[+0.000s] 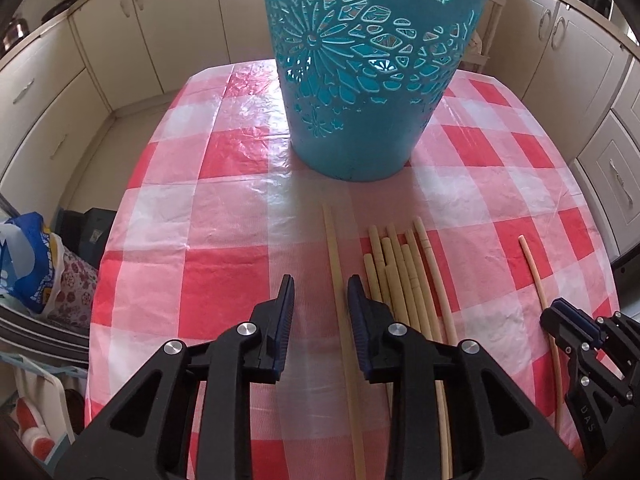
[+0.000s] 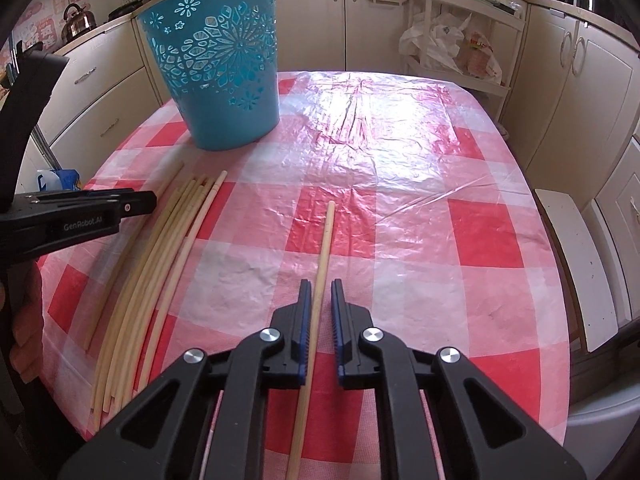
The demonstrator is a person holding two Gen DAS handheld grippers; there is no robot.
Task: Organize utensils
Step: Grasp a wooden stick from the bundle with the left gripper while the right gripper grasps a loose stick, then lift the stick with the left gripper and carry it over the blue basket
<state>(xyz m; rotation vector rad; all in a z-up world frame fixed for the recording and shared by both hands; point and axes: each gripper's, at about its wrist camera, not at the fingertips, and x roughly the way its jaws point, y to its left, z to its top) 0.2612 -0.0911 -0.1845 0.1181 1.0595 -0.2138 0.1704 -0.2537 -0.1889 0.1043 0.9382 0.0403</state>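
A teal cut-out bin [image 1: 372, 60] [image 2: 224, 80] stands upright at the far side of the red-and-white checked table [image 1: 200, 220] [image 2: 440, 200]. In front of it lies a bundle of several pale chopsticks [image 1: 400, 272] [image 2: 160, 260]. My left gripper [image 1: 321, 300] [image 2: 136, 204] is open low over the cloth, straddling a single chopstick [image 1: 335, 248] [image 2: 108, 300] that lies closer to its right finger. My right gripper [image 2: 321, 300] [image 1: 568, 316] has narrowed around another lone chopstick [image 2: 325, 240] [image 1: 534, 276]. A sliver of cloth still shows beside the right pad.
Cream cabinets ring the table. A white rack with plastic bags [image 2: 452, 40] stands behind it and a white bench [image 2: 576, 260] runs along its right edge. Bags [image 1: 32, 260] sit off the table's left side. A kettle [image 2: 78, 20] is on the counter.
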